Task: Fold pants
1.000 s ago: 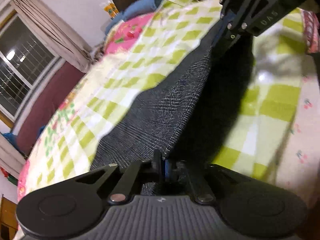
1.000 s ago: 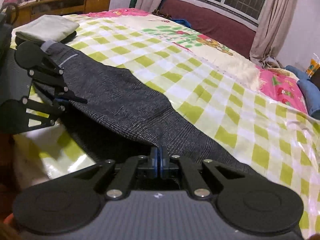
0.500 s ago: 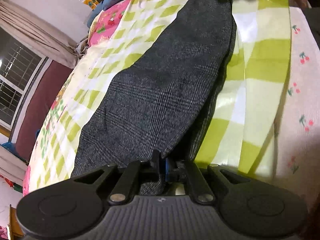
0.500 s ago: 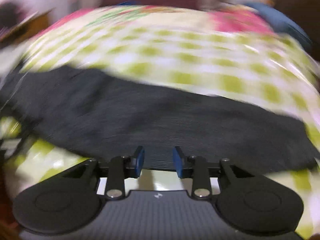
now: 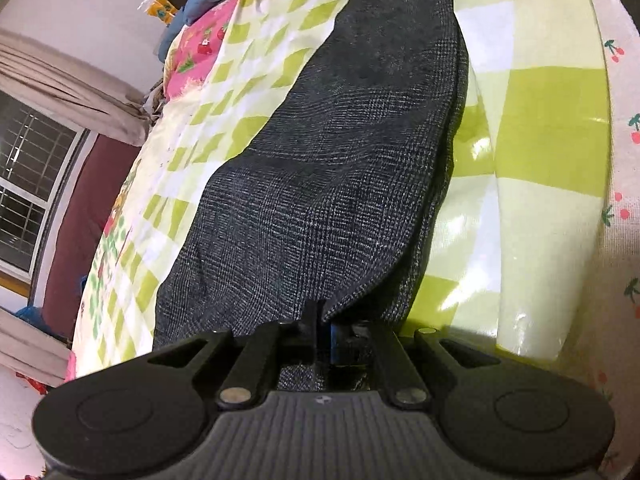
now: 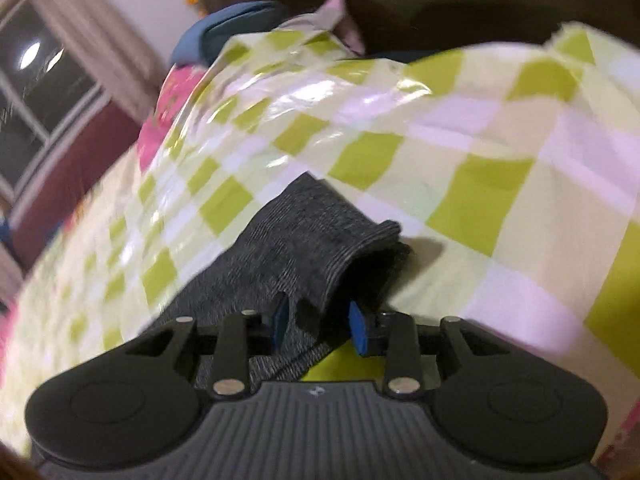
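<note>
A bedroom, with a bed covered by a glossy green, white and pale yellow checked sheet (image 5: 552, 112). Dark grey checked pants (image 5: 320, 200) lie flat on this sheet, folded lengthwise so one leg rests on the other.

In the left wrist view, nearest the camera, the left gripper (image 5: 320, 322) has its jaws together, clamped on the near edge of the pants. From there the pants run straight away from the camera, their long axis pointing up the bed, narrowing into the distance. Left of the bed stand a dark red couch (image 5: 76, 220), a barred window (image 5: 24, 184) and a beige curtain (image 5: 68, 92).

In the blurred right wrist view, the right gripper (image 6: 318, 326) has its blue pads (image 6: 358, 328) apart, with the ribbed cuff end of the pants (image 6: 320, 240) lying loose between them, not pinched. The cuff points away across the sheet. Beyond it sits a blue pillow (image 6: 224, 28).
</note>
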Motion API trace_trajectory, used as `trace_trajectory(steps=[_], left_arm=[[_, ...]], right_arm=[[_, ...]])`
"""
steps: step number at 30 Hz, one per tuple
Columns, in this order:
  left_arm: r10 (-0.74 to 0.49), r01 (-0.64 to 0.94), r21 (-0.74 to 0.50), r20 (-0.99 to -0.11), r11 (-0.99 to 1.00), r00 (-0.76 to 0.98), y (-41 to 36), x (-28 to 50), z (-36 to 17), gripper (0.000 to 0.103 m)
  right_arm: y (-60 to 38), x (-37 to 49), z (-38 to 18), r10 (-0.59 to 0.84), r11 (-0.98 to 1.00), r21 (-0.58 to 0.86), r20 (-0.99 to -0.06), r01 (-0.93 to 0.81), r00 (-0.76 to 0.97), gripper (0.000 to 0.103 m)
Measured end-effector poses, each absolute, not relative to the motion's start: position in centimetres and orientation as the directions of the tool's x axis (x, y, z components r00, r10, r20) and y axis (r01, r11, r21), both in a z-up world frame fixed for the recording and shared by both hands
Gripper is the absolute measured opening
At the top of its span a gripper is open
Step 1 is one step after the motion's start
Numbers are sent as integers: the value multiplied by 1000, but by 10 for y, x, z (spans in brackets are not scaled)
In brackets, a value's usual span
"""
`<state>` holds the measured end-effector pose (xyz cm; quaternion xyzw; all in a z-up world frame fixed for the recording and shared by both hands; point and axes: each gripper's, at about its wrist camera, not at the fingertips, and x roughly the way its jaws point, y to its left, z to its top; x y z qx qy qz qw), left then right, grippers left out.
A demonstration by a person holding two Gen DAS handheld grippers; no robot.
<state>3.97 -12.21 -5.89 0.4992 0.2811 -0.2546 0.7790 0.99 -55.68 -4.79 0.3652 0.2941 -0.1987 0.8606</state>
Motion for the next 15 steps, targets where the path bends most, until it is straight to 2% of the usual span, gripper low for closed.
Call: trace_trajectory(steps=[4,8,12,13,14,15], left_arm=[[-109,680,639,-695,360,711,-124,39,-59,22],[-108,682,645,-695,344,711,-123,40,-60,22],[-102,681,647,-695,343,712,-126,40,-61,22],[-101,680,648,-694,342,713,-126,40,-62,22],[-100,680,650,-694,340,713,-127,40,-62,21],[-99,679,651,-693,339,714,-127,40,-62,21]], right_arm=[[-556,-4,-46,-200,616,529,-611,583,766,33],[-558,0,-53,-190,617,534,-612,578,767,36],[-562,13,-58,-162,601,567,-604,564,780,50],[-563,17,-59,-158,606,563,-608,562,778,49],[-564,20,-59,-150,603,572,-604,557,783,42],[-568,22,-60,-113,583,614,-588,532,801,5]])
